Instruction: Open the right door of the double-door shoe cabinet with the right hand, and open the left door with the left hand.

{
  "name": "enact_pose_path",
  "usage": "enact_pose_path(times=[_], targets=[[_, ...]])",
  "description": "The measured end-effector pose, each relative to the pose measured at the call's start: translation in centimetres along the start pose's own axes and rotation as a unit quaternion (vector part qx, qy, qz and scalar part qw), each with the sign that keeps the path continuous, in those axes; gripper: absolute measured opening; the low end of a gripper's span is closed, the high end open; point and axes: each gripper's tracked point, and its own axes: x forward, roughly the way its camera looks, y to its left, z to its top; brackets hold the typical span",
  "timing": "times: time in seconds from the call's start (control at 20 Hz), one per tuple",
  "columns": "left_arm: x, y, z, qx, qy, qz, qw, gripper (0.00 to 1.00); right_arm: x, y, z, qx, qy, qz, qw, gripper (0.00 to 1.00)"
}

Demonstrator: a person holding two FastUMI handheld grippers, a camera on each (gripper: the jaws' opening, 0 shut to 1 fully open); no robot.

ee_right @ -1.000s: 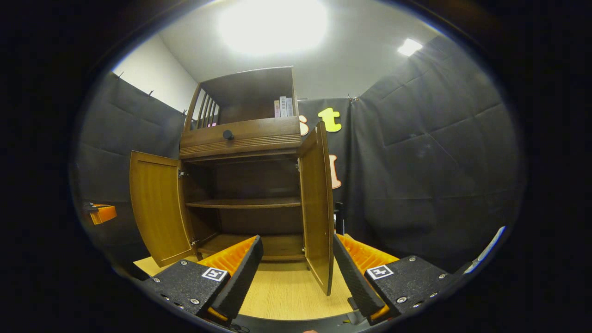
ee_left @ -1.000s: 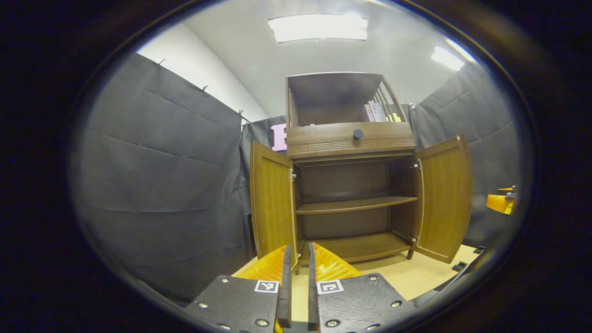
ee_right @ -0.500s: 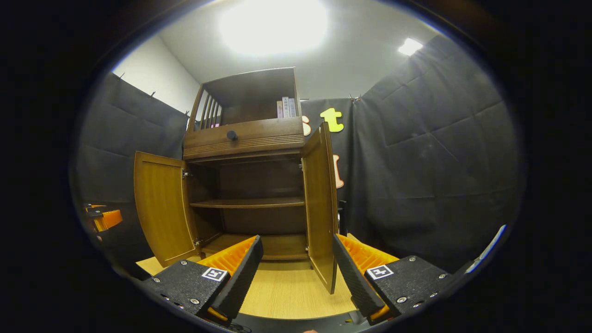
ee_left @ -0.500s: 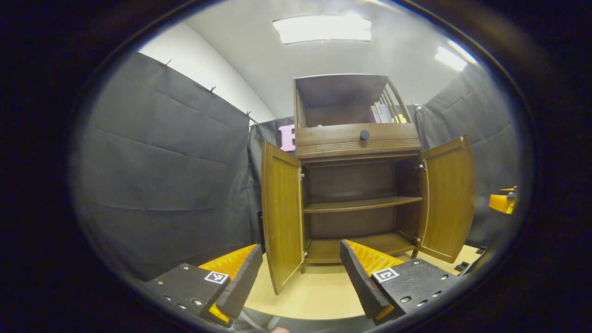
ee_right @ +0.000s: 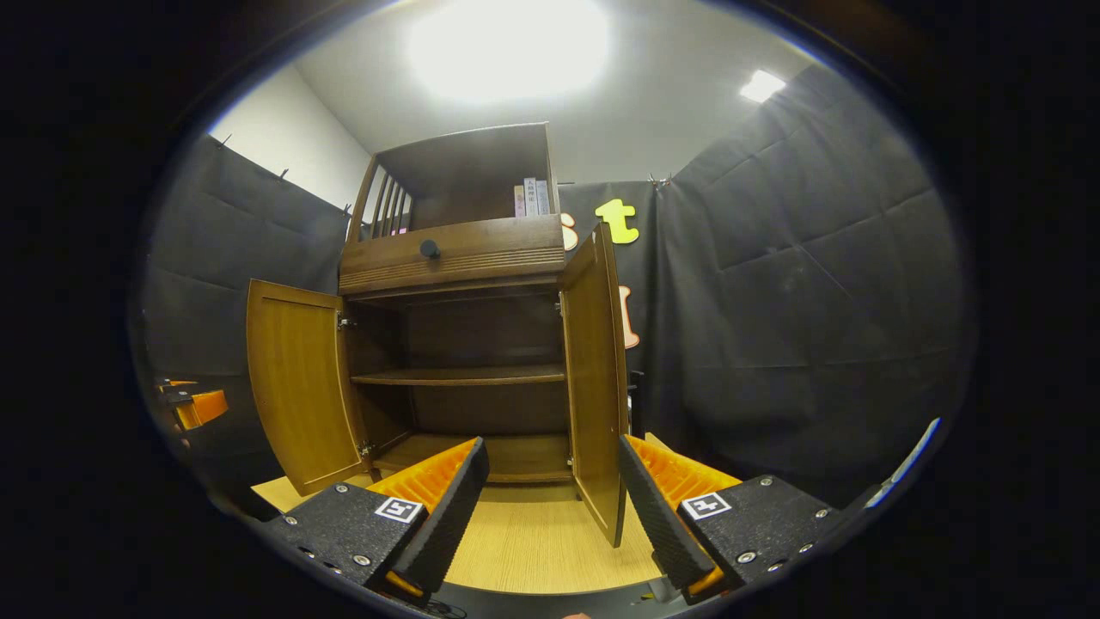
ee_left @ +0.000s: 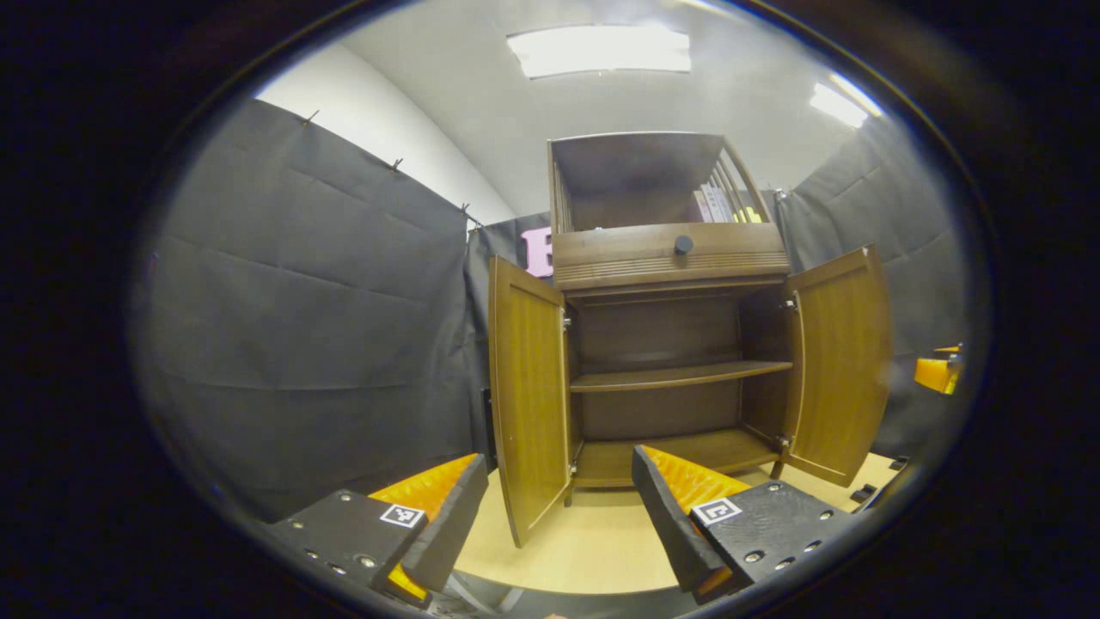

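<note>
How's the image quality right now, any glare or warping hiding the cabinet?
Right gripper view: the ceiling light blows out to white glare above the cabinet, but both doors and the shelves read sharply. Left gripper view: the light panel is bright yet keeps its outline, and the cabinet interior is dim but legible. Both views: fisheye bends the doors and booth walls toward the edges.

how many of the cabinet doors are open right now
2. The brown wooden left door stands swung out at the cabinet's left side, and the brown wooden right door stands swung out at its right. Neither the left gripper nor the right gripper touches one.
</note>
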Motion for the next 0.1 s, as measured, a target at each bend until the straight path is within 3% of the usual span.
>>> enact_pose_path(times=[0.1], targets=[[0.26, -0.04, 0.09, 0.001, -0.001, -0.001, 1.0, 1.0, 0.14, -0.1, 0.12, 0.0, -0.001, -0.001, 1.0, 0.93]])
